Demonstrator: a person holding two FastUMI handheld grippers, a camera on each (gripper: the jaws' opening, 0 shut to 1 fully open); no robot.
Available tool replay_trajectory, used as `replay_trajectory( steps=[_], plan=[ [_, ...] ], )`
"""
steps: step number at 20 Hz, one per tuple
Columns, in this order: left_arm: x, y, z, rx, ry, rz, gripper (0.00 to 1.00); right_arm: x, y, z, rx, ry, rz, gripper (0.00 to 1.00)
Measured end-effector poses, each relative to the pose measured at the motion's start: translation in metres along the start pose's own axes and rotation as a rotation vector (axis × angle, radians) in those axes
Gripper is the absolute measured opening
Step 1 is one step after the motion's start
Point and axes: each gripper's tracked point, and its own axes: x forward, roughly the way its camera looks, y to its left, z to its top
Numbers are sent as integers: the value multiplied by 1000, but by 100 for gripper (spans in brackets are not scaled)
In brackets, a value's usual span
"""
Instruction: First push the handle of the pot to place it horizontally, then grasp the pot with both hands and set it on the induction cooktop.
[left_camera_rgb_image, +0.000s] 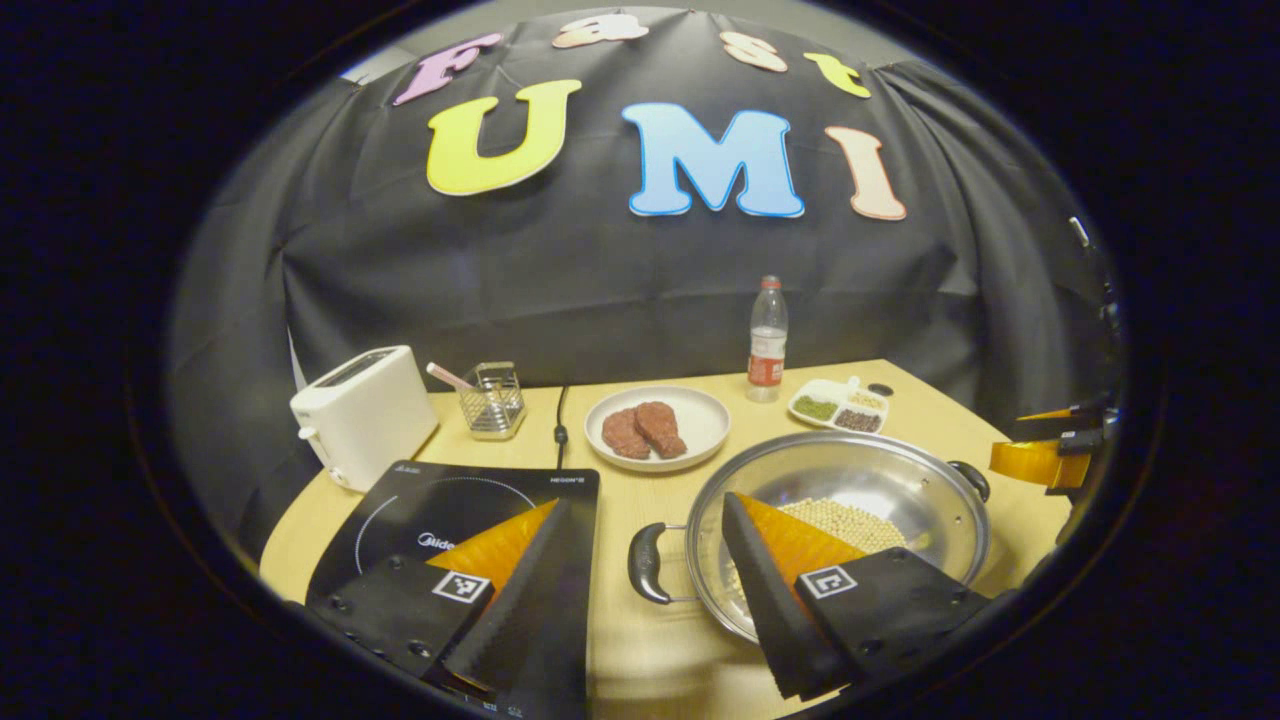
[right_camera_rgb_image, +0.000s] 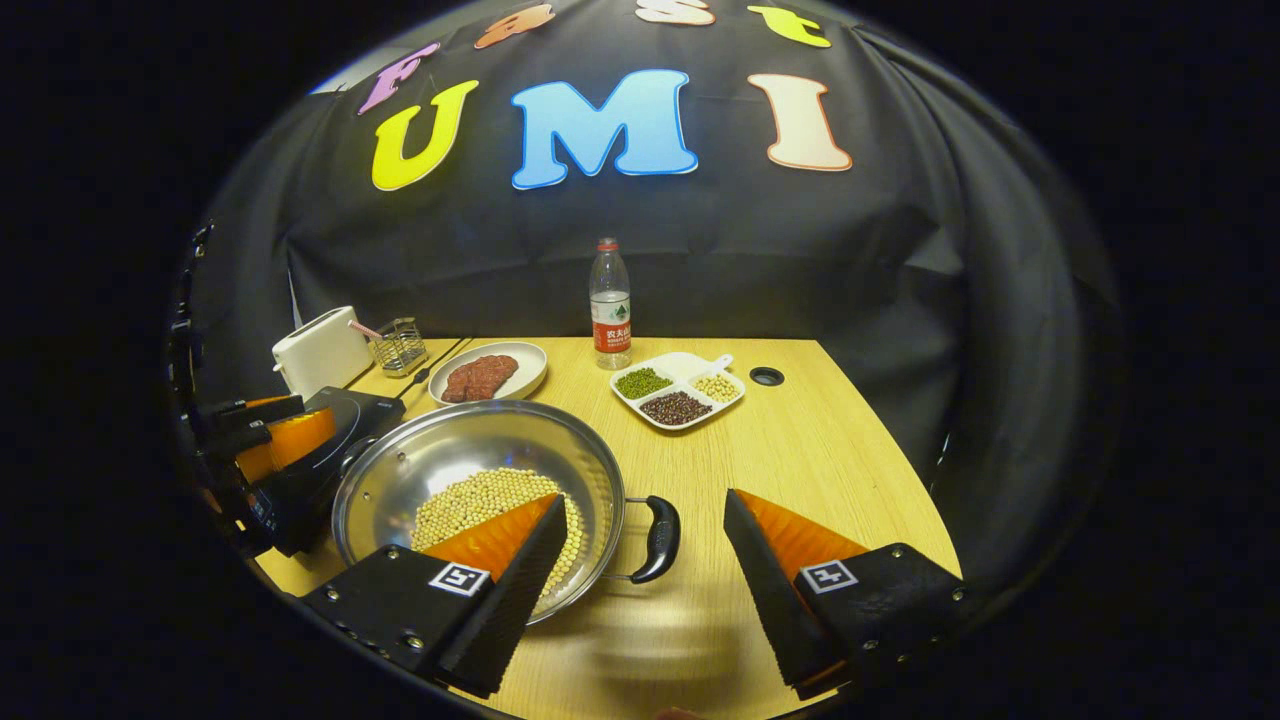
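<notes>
1. Steel pot (left_camera_rgb_image: 850, 500), soybeans inside, sits at four o'clock in the left gripper view; left gripper (left_camera_rgb_image: 650, 590) spread apart around its near handle (left_camera_rgb_image: 645, 562). Induction cooktop (left_camera_rgb_image: 440, 510) lies at eight o'clock.
2. In the right gripper view, right gripper (right_camera_rgb_image: 640, 575) gapes around the other handle (right_camera_rgb_image: 660, 538). Judged: handles level; next, both clamp.

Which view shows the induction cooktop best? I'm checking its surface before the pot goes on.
The left gripper view: the induction cooktop lies close, though gripper fingers cover part. In the right gripper view it sits far off, mostly hidden.
</notes>
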Motion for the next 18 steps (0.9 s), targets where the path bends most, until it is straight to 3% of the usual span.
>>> replay_trajectory(
  steps=[9,12,15,17,18],
  plan=[
    [34,-7,-42,-29,136,-31,94,25,-1,-22,51,84,-8,97],
    [42,-8,-55,-28,176,-29,100,33,-4,-30,60,109,-13,97],
    [48,-8,-62,-26,197,-24,97,39,-3,-35,73,136,-13,97],
    [51,-7,-65,-22,212,-18,92,45,-1,-38,83,149,-7,92],
    [52,-8,-67,-22,222,-22,93,46,-1,-39,85,153,-7,81]
  ],
)
